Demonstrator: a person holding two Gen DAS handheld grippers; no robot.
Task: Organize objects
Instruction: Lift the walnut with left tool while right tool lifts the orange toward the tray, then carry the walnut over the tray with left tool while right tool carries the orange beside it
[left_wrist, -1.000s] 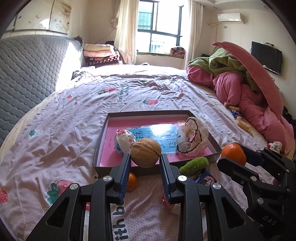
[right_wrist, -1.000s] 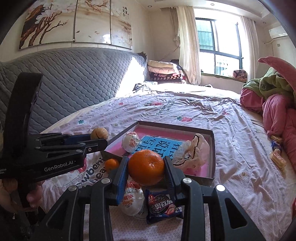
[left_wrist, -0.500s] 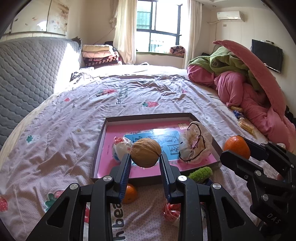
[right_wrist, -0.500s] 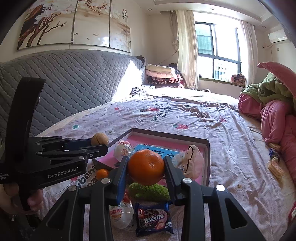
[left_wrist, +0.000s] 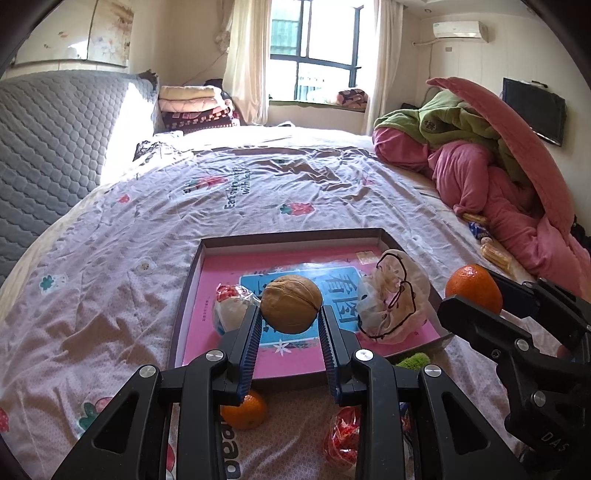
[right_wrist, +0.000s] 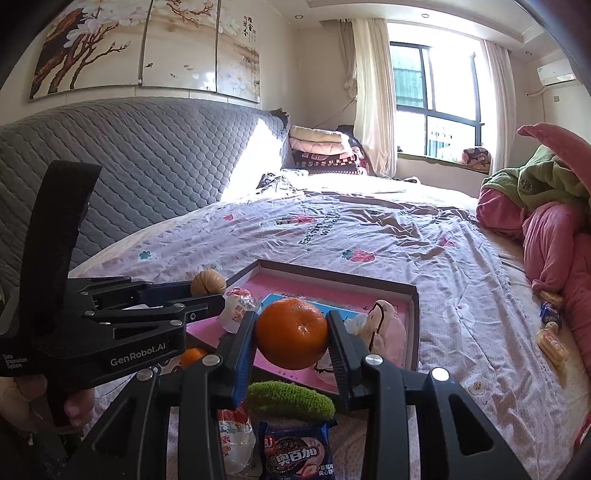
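Observation:
My left gripper (left_wrist: 290, 321) is shut on a brown walnut (left_wrist: 291, 304) and holds it above the front part of a shallow box with a pink floor (left_wrist: 229, 266). My right gripper (right_wrist: 291, 341) is shut on an orange (right_wrist: 291, 339) above the box's near right edge; the orange also shows in the left wrist view (left_wrist: 472, 288). In the box lie a white wrapped snack (left_wrist: 231, 308) and a pale bag with a black outline (left_wrist: 393, 302).
On the bedsheet in front of the box lie a small orange (left_wrist: 243, 410), a red wrapped snack (left_wrist: 341, 435), a green fuzzy object (right_wrist: 290, 398), a blue biscuit packet (right_wrist: 297, 454) and a clear wrapped snack (right_wrist: 234, 439). Pink and green bedding (left_wrist: 498, 177) is piled at the right.
Both grippers have risen and moved forward over the box with the walnut and the orange still held. The box now sits lower and closer in both views.

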